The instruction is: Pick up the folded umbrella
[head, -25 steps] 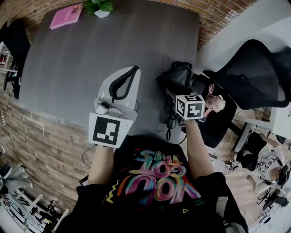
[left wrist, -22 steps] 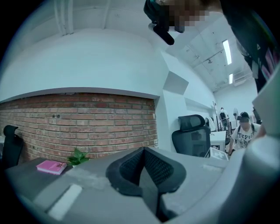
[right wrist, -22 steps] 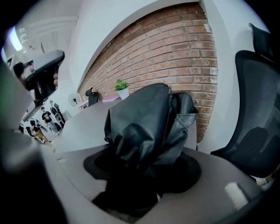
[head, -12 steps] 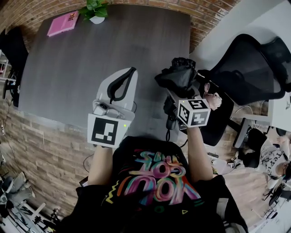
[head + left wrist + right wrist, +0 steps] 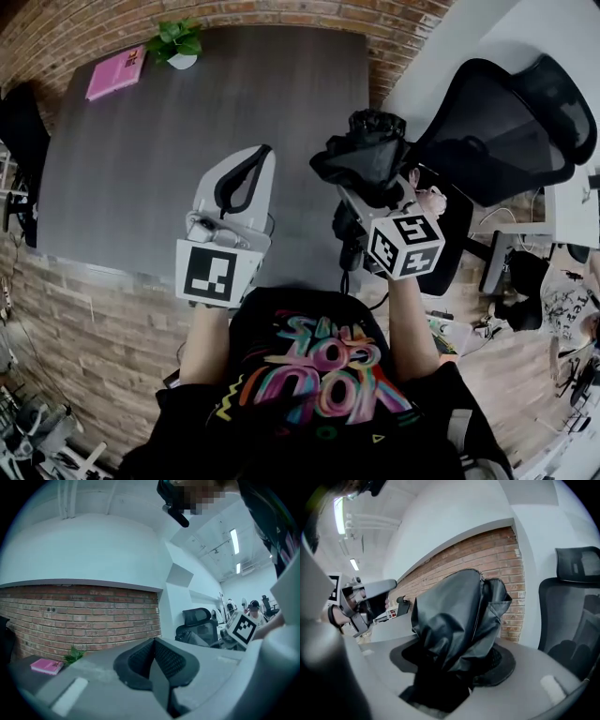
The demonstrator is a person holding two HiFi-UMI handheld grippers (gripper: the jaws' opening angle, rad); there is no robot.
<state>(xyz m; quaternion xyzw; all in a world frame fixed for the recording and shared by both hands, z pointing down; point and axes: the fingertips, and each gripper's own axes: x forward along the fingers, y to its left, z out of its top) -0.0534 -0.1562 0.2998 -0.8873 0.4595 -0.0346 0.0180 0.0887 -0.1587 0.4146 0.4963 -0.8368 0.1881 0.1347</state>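
Folded umbrella is clamped in R gripper; grip shd be held firm w/o twisting. L gripper is clenched, empty.

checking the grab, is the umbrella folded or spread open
Folded: the umbrella is a compact black bundle clamped in the right gripper, canopy bunched, not spread.

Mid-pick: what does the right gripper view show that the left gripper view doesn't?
Only the right gripper view: the black folded umbrella, clamped in the right tongs. Only the left gripper view: a close look along the left tongs, shut with nothing between them, plus the pink book and the plant. Both: the brick wall and a black office chair.
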